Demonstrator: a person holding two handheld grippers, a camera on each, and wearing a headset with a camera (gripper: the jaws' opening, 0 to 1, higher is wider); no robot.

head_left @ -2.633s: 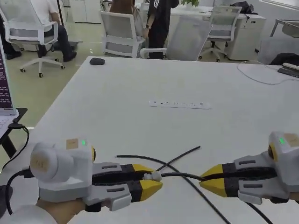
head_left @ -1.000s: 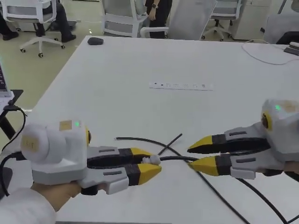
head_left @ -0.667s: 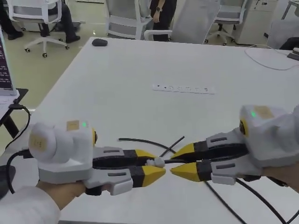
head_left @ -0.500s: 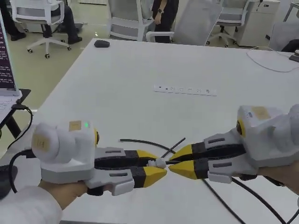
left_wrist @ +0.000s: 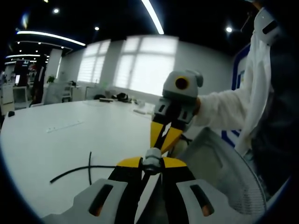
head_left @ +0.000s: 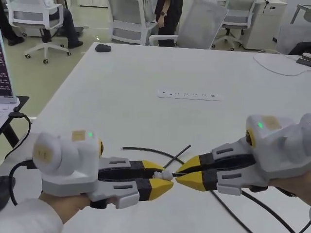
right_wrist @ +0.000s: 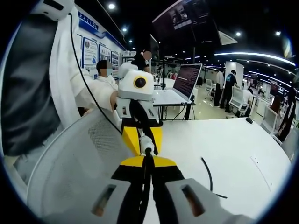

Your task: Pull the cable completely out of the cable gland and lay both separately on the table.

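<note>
thin black cable [head_left: 144,149] and small white plastic cable gland [head_left: 160,175] meet just above the white table [head_left: 146,87]. left gripper [head_left: 165,177] pinches the gland while right gripper [head_left: 180,173] clamps the cable just beside it, apparently opposed to draw them apart.

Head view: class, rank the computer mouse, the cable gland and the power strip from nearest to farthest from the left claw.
1. The cable gland: clamped right at the tips of the left claw, at the bottom centre.
2. The power strip: lying flat farther back, slightly to the right.
3. The computer mouse: farthest back, on the left.
</note>
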